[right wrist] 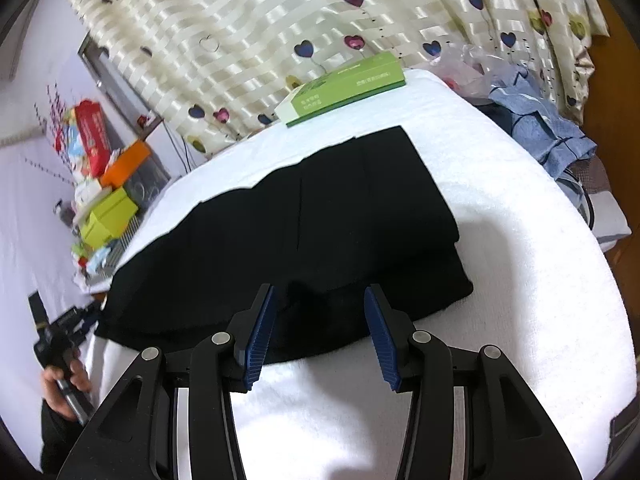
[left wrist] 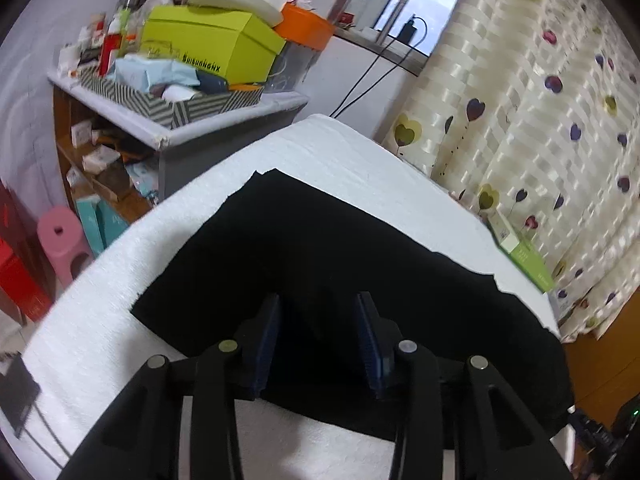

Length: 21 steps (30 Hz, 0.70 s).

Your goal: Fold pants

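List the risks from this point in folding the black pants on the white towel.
1. Both grippers, left and right, are open over the near edge of the pants, which look layered; a pinch may catch only the top layer.
2. The towel under them could get pinched too.
3. The green box lies near the far edge, so a fold away might bump it.

- Illumination: bright, even daylight; source is the window (left wrist: 416, 12) in the left wrist view.
- Exposure: the black pants (right wrist: 320, 216) render as a near-featureless mass; the white table cover (right wrist: 520, 280) approaches overexposure.
- Shadows: soft and faint.
- Distortion: strong fisheye curvature with dark corner vignetting.
- Sharpness: slight blur toward the edges.
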Each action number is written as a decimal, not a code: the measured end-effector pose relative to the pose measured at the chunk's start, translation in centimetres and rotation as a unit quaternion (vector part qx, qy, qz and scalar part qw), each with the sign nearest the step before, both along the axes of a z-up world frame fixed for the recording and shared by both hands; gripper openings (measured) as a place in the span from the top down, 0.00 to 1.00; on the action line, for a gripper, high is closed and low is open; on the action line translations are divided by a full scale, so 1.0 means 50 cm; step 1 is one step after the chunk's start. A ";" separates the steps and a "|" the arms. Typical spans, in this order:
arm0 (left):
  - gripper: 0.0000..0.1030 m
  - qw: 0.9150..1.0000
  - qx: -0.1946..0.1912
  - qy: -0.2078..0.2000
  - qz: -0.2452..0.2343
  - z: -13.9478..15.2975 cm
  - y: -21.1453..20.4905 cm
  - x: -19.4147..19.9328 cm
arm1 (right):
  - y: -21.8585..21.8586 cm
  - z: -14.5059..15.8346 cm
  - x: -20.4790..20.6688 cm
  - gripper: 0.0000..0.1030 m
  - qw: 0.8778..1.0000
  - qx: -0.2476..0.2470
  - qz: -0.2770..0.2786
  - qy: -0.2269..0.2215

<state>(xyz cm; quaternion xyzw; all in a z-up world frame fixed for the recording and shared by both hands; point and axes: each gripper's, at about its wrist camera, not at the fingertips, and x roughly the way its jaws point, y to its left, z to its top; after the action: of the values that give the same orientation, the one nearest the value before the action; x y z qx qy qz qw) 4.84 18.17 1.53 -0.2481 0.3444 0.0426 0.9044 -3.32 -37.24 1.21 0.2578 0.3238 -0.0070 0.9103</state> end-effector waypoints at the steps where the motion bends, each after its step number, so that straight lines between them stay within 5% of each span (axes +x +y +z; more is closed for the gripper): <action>1: 0.60 1.000 -0.005 -0.001 0.004 0.000 0.003 -0.001 | -0.002 0.003 0.001 0.54 1.000 -0.001 -0.008 0.000; 8: 0.54 0.999 -0.033 -0.001 0.026 -0.015 0.030 -0.005 | -0.067 0.006 0.012 0.54 0.996 -0.012 -0.089 0.020; 17: 0.54 0.999 -0.031 0.018 0.030 -0.026 0.027 0.015 | -0.099 -0.020 0.035 0.51 0.993 0.009 -0.107 0.044; 19: 0.55 0.999 -0.018 0.019 0.028 -0.023 0.023 0.024 | -0.092 -0.012 0.042 0.50 0.994 -0.002 -0.096 0.046; 21: 0.67 0.999 0.001 0.028 0.033 -0.021 0.017 0.033 | -0.092 -0.008 0.045 0.50 0.995 0.001 -0.089 0.042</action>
<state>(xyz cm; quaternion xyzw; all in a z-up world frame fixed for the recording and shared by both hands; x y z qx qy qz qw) 6.51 19.00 0.47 -0.2568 0.3611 0.0794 0.8930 -1.07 -41.82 0.83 0.2862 0.3374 -0.0982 0.8914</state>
